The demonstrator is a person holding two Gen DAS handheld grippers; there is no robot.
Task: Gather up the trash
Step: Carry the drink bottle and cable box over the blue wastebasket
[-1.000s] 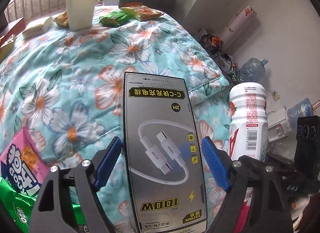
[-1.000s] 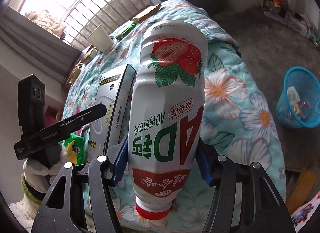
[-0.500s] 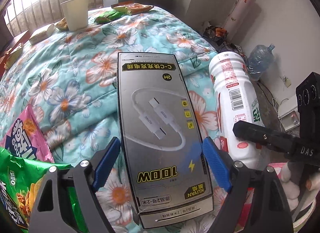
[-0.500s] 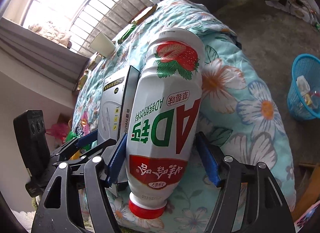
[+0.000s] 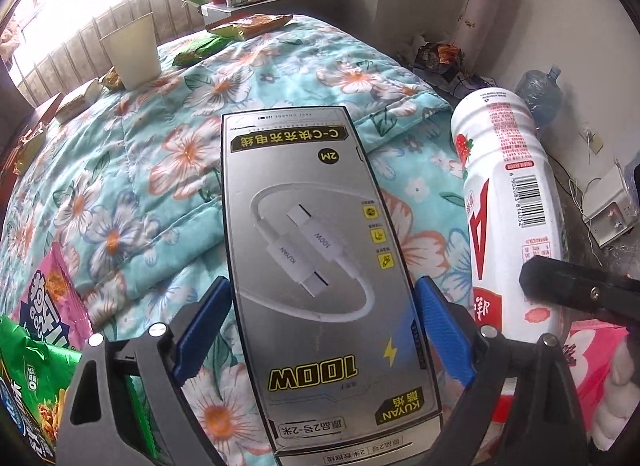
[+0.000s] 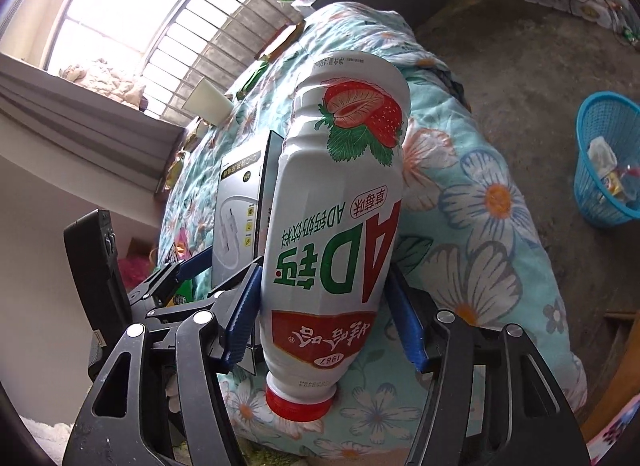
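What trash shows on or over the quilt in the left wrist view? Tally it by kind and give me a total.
Cable box: 1
Drink bottle: 1
Paper cup: 1
Snack bags and wrappers: 7 as far as I can make out: pink, big green, small green, orange-green, beside the cup, pale, left edge
Total: 10

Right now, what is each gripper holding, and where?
Left gripper, jaws opening: box between them, low on its long edges, grip unclear. Right gripper, jaws closing: bottle, by its body above the cap.
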